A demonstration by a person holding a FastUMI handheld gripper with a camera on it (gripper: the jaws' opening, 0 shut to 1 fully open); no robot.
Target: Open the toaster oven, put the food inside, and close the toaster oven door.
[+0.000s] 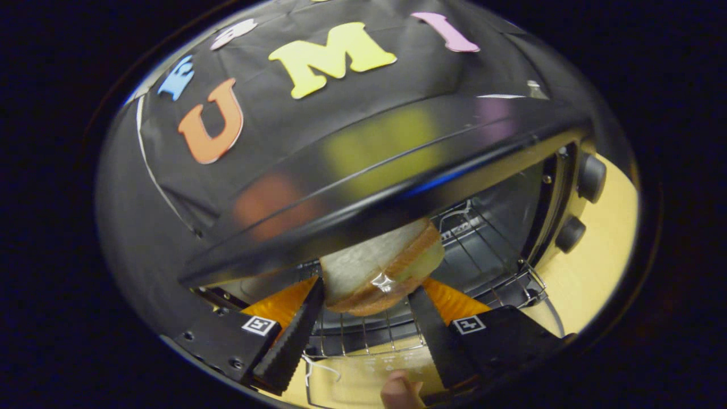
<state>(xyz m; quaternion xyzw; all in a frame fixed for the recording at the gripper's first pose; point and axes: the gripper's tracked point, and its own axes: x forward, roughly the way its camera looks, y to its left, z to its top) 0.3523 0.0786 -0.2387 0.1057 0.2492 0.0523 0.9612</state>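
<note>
The black toaster oven (363, 170) stands open, its glossy top just above my fingers. Its door (363, 363) lies folded down flat beneath them. My gripper (366, 289) is shut on a slice of toast bread (377, 264) with a brown crust and a shiny wrap, pressed from both sides by the ridged fingers (295, 335). The slice is tilted and sits at the mouth of the oven, above the front of the wire rack (483, 250). Its upper part is hidden behind the oven's top edge.
Two black knobs (590, 176) sit on the oven's front panel to the right of the opening. The oven rests on a light wooden table (596, 267). A person's fingertip (400, 392) shows below, between the fingers.
</note>
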